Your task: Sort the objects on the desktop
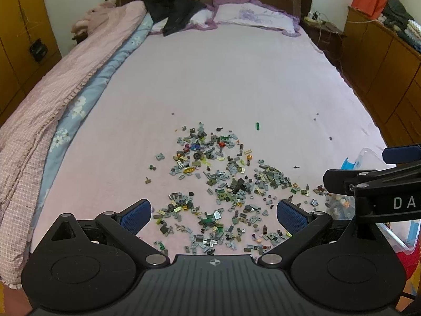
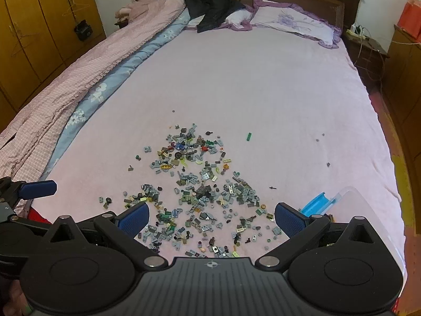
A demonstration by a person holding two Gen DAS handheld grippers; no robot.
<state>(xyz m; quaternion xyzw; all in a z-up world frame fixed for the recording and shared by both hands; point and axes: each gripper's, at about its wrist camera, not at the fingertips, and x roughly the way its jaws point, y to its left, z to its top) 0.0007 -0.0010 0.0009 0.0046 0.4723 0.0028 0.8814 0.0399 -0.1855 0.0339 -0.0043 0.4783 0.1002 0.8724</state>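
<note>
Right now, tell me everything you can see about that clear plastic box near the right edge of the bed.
The clear plastic box is a see-through, thin-walled bin with rounded corners, resting on the pink sheet at the bed's right edge, beside the scattered small bricks. A blue curved piece leans over its near rim. Through its wall the left wrist view shows a few small bricks inside. Neither gripper touches it.

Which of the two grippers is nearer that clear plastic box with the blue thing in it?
Right. The right gripper hangs at the box, which sits just past its right finger. The left gripper is farther left, over the brick pile.
</note>
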